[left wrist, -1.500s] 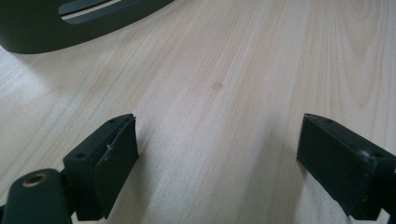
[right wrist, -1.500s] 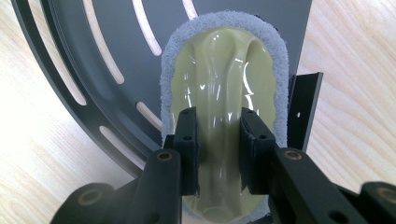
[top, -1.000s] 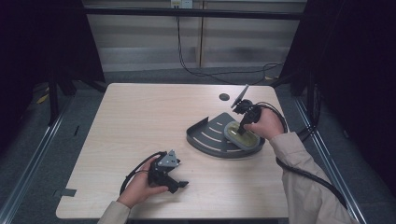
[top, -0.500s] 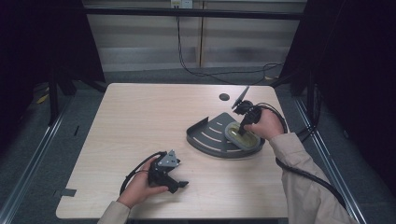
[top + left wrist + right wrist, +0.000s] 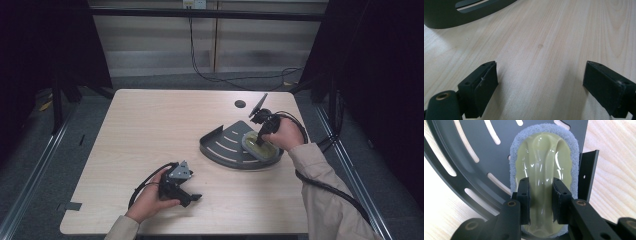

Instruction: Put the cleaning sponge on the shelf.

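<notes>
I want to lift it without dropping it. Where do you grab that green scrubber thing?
By the raised ridge along the scrubber's glossy top, from above. The right gripper is already shut across it; the grey pad lies flat on the slotted tray, too low to pinch.

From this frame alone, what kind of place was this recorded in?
Probably a data-collection booth or lab, not a home: a bare wooden table ringed by dark curtains, metal floor rails, and cabled handheld grippers, the right gripper among them.

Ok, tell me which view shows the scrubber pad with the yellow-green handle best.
The right gripper view: the scrubber pad shows close up, its glossy handle ridge pinched by the right hand-held gripper, grey felt rim on the dark slotted tray. The high view shows it small, partly behind the hand. The left gripper view catches the tray's edge.
</notes>
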